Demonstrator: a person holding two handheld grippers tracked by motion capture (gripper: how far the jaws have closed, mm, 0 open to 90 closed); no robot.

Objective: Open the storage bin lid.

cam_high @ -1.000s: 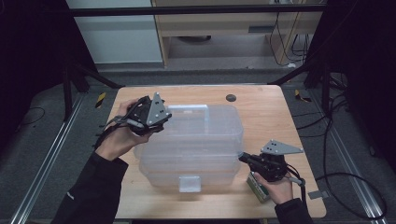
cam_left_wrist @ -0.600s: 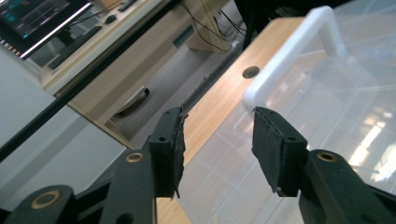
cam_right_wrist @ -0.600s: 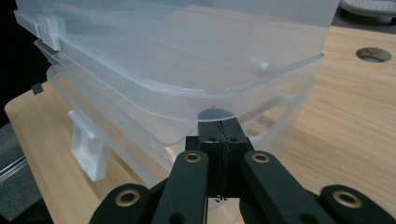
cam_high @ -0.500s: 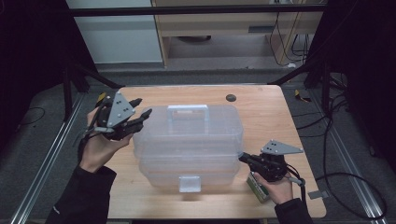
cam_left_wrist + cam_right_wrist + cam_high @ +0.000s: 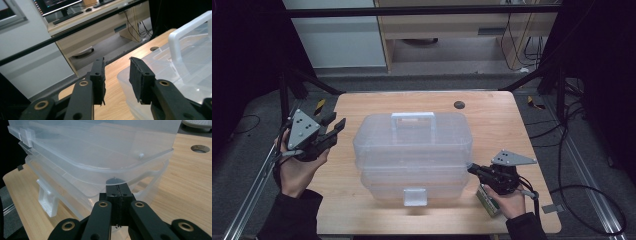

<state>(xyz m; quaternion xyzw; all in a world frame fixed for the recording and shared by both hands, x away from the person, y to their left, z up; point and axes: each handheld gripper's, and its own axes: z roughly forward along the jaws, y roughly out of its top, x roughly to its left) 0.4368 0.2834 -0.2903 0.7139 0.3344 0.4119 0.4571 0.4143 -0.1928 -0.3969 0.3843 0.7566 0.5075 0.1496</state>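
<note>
your right gripper (image 5: 473, 169), jaws pressed together, props the clear box's (image 5: 412, 150) lid rim at frame centre. your left gripper (image 5: 334, 131), empty at the left, has just been closing partway. next, likely bring it to the lid handle (image 5: 412, 116).

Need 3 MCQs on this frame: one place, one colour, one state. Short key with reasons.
1. Where is the left gripper?
A. Left of the clear box, off it
B. On the box handle
C. Under the table

2. What colour is the handle on the clear box?
A. Red
B. White
C. Black

3. How do the right gripper jaws stand?
A. Wide open
B. Shut, at the box's side edge
C. Clamped on the front latch

Key: A, the high view shows bare table between it and the box. B, the handle is white on top of the lid. B, the right gripper view shows the pads pressed together at the rim.
</note>
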